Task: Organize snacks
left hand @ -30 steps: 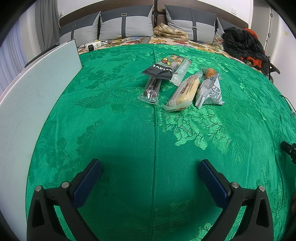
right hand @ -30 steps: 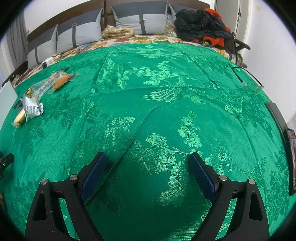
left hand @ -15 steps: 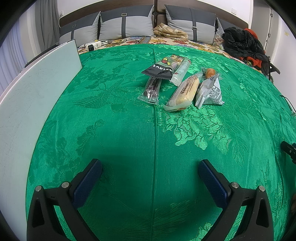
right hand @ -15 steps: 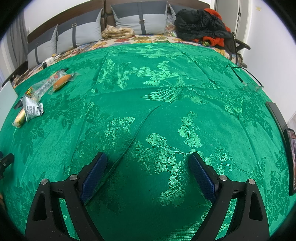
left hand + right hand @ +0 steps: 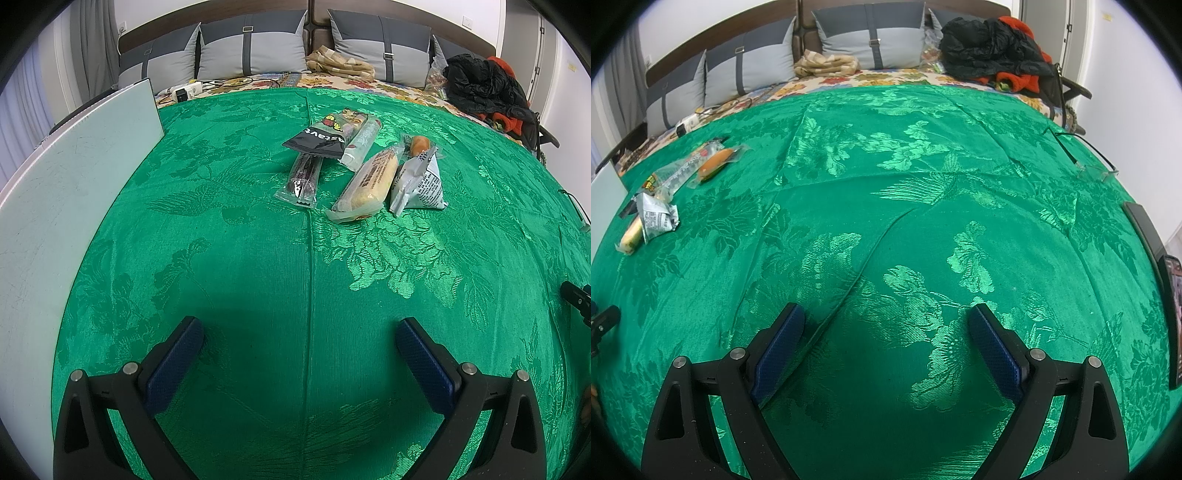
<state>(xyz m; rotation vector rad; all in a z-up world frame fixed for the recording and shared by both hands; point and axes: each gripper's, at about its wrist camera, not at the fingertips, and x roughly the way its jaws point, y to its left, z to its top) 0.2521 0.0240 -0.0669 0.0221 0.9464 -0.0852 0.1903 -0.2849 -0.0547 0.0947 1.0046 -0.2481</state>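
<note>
While both tools hung low over the green brocade cloth [image 5: 221,258], we saw the left gripper [image 5: 299,343] with its blue-padded fingers [image 5: 173,365] spread wide apart and nothing between them. The right gripper [image 5: 886,332] was the same: its fingers [image 5: 995,350] stood well apart over bare cloth, holding nothing.

The snacks lay in a loose cluster well ahead of the left gripper, slightly to its right. We counted a black packet [image 5: 316,142] with white lettering lying over the far end of a clear-wrapped dark stick [image 5: 302,181]. Just behind the black packet a colourful pack [image 5: 345,120] showed, and beside it lay a long clear sleeve [image 5: 362,142]. To the right of these a wrapped bread roll [image 5: 369,182] lay lengthwise, touching a silver triangular packet [image 5: 419,181]. At that packet's far tip sat a wrapped orange sausage [image 5: 418,144].

From the right wrist view the same cluster sat far off to the left: the silver packet [image 5: 655,218], the roll [image 5: 631,234] poking out beside it, the orange sausage [image 5: 714,164] and the clear sleeve [image 5: 679,173].

A pale flat board [image 5: 74,184] lay along the left edge of the cloth. Grey pillows [image 5: 251,48] lined the headboard, a folded tan blanket [image 5: 338,62] lay between them, and a heap of black and orange clothing [image 5: 484,88] lay at the far right. A dark phone-like slab [image 5: 1172,314] lay at the cloth's right edge.
</note>
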